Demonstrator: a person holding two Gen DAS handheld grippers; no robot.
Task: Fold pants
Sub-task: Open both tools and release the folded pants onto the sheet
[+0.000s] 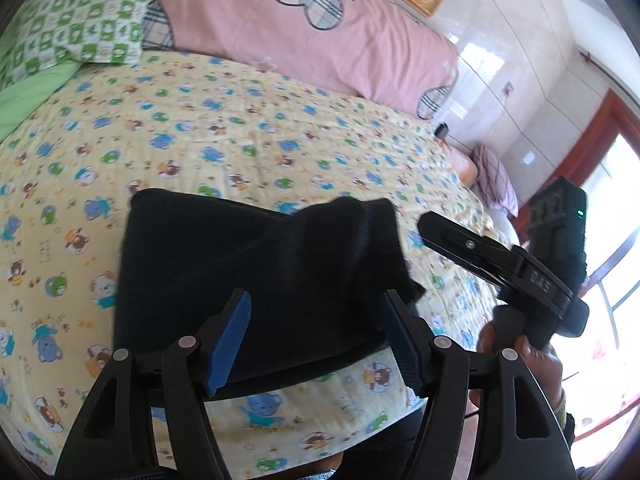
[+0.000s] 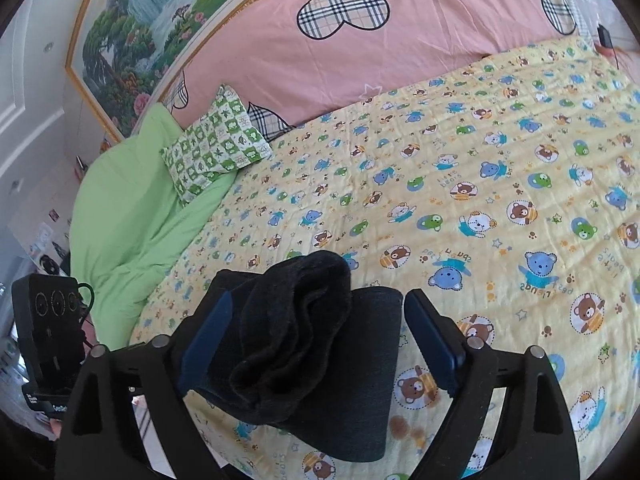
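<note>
On the bed (image 1: 280,128) the pants (image 1: 248,272) lie folded, one corner bunched; left gripper (image 1: 316,340) and right gripper (image 2: 320,344) are spread, nothing pinched. That bunched corner should be flattened.

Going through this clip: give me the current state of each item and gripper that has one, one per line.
pants: folded into a compact dark bundle, lying on the bedspread, top layer rumpled
left gripper: open, nothing between the pads
right gripper: open, jaws either side of the bundle, not pressing
bedspread: spread flat
green-checked pillow: lying on the green blanket
</note>
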